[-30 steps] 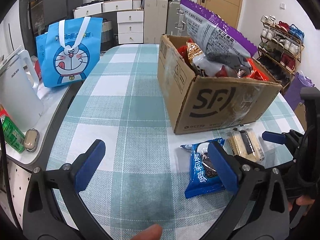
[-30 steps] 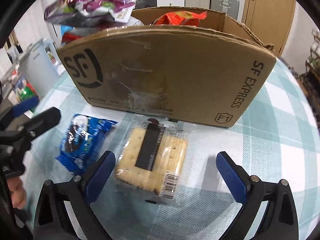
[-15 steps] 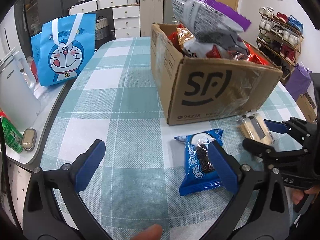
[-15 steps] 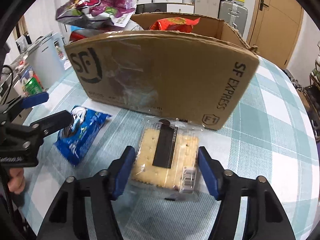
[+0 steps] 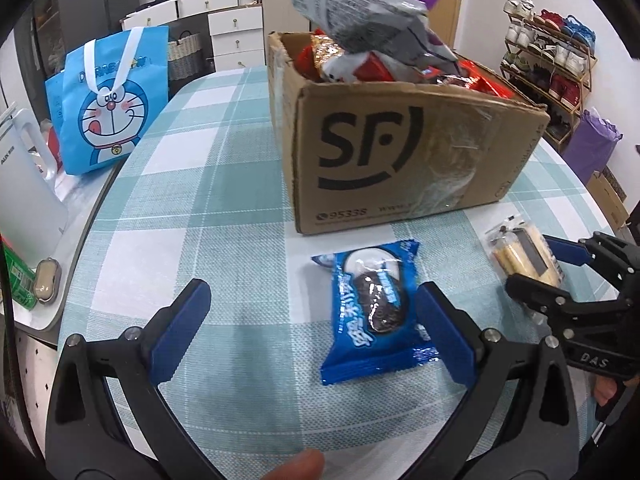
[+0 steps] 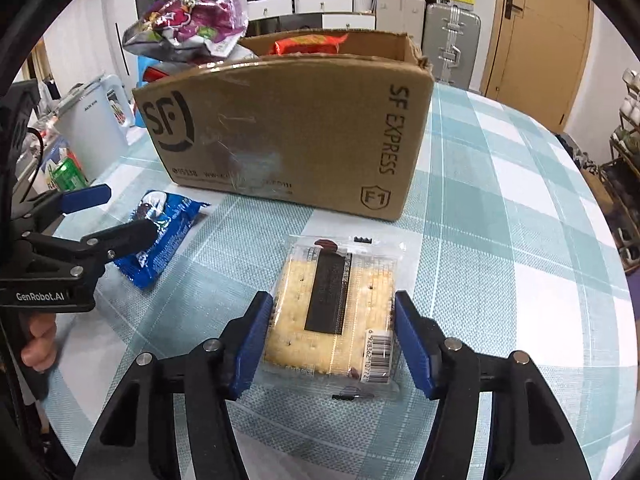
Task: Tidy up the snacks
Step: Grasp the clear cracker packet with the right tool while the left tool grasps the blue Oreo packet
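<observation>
A clear packet of crackers (image 6: pixel 360 288) lies on the checked tablecloth in front of the SF cardboard box (image 6: pixel 300 132), which is full of snack bags. My right gripper (image 6: pixel 332 300) straddles the packet; its jaws are closing and both blue pads touch the wrapper's sides. The left wrist view shows that gripper (image 5: pixel 532 264) at the right, on the crackers (image 5: pixel 520 256). A blue cookie packet (image 5: pixel 372 308) lies before the box (image 5: pixel 400 152). My left gripper (image 5: pixel 312 288) stands open low over the cloth, its right pad beside the cookie packet (image 6: pixel 168 216).
A blue cartoon tote bag (image 5: pixel 108 108) and a white appliance (image 5: pixel 20 192) stand on a side counter left of the table, with a green can (image 5: pixel 18 280) near them. A shoe rack (image 5: pixel 552 60) stands at the far right. The table edge curves along the left.
My right gripper's jaws have come in from wide open to the sides of the cracker packet. My left gripper has moved closer to the blue cookie packet, still open.
</observation>
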`<action>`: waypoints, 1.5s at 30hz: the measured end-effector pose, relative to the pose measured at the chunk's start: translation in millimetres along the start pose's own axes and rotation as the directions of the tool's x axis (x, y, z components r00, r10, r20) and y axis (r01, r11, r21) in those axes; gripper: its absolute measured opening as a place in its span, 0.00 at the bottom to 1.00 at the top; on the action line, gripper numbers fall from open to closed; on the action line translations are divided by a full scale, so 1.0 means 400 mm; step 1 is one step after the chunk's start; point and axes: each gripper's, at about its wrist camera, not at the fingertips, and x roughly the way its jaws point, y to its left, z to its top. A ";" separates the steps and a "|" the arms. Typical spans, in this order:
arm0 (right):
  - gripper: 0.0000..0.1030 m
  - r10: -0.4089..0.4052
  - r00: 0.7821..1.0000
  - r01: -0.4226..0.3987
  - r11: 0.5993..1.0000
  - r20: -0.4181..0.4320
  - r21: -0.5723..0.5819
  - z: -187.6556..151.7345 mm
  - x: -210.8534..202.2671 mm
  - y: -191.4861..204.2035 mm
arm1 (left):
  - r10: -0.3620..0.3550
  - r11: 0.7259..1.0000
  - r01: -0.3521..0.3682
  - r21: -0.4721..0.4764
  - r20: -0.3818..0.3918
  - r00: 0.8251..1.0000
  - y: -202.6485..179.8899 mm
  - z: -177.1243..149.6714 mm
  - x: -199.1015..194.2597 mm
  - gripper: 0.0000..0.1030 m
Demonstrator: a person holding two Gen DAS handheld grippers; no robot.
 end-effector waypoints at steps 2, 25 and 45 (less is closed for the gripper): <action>0.60 -0.016 1.000 0.016 1.000 -0.003 -0.009 -0.001 -0.005 -0.004 | -0.003 1.000 0.003 0.005 -0.001 1.000 -0.008 -0.002 0.001 0.99; 0.61 -0.027 1.000 0.027 1.000 -0.004 -0.011 0.000 -0.006 -0.010 | -0.009 1.000 0.011 0.026 -0.098 0.995 -0.040 -0.018 0.060 1.00; 0.58 -0.014 1.000 0.014 1.000 -0.001 -0.011 -0.001 -0.012 -0.010 | -0.075 0.989 0.081 0.124 -0.049 0.996 -0.102 -0.031 0.020 0.51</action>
